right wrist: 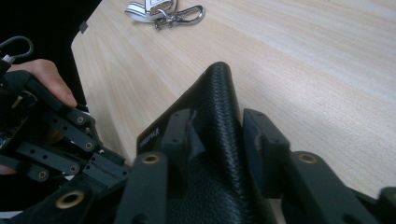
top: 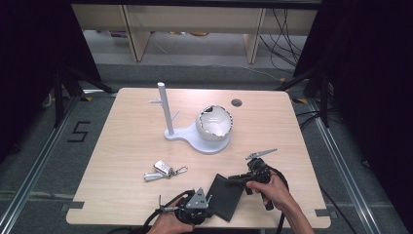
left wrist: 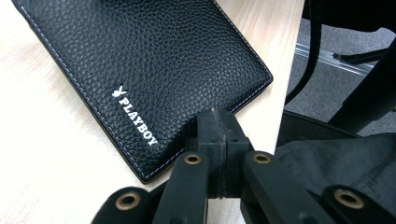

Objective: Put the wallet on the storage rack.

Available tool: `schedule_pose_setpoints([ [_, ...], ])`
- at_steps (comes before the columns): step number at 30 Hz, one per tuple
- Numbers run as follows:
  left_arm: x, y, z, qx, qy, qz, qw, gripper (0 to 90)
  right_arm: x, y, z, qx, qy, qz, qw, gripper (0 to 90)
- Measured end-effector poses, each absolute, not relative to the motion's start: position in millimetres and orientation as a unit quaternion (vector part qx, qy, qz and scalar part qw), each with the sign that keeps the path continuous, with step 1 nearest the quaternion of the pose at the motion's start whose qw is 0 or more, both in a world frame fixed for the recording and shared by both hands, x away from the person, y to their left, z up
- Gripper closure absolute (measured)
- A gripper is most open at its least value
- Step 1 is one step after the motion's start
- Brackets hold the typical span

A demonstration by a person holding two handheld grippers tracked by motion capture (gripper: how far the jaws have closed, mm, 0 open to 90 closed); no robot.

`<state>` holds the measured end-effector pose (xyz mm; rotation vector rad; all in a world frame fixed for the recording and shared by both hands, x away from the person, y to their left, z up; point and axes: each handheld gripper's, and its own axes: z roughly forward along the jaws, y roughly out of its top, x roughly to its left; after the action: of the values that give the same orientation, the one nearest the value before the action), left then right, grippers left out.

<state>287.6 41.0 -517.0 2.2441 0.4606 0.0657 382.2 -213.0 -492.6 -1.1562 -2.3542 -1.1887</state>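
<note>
A black pebbled-leather wallet [top: 225,196] lies near the tabletop's [top: 126,146] front edge, between the two tongs. White stitching runs along its edges, and white "PLAYBOY" lettering with a small logo marks its face. The left tongs [left wrist: 218,122] are closed on one edge. The right tongs [right wrist: 217,135] straddle its folded spine, which looks raised off the wood, though that is hard to confirm.

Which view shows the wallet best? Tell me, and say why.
The left gripper view: the wallet lies flat with its grain, stitching and white logo clear. The high view shows the wallet small and dark between both grippers. The right gripper view shows its spine close up between the jaws.
</note>
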Motion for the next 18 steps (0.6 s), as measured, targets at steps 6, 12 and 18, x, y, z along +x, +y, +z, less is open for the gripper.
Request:
schedule_pose_setpoints([
  [6,286.7,40.4,-517.4,0.89,0.185,0.024,0.416,89.3,378.7,-212.2,-486.2,-0.386,-0.82,-0.408,0.111,73.4],
  [12,286.9,40.4,-517.6,0.886,0.191,0.012,0.423,87.8,371.3,-206.9,-475.2,-0.365,-0.825,-0.421,0.096,80.7],
  [18,287.9,47.0,-506.3,0.881,0.194,0.02,0.431,78.3,367.4,-205.9,-466.1,-0.359,-0.818,-0.44,0.094,82.8],
])
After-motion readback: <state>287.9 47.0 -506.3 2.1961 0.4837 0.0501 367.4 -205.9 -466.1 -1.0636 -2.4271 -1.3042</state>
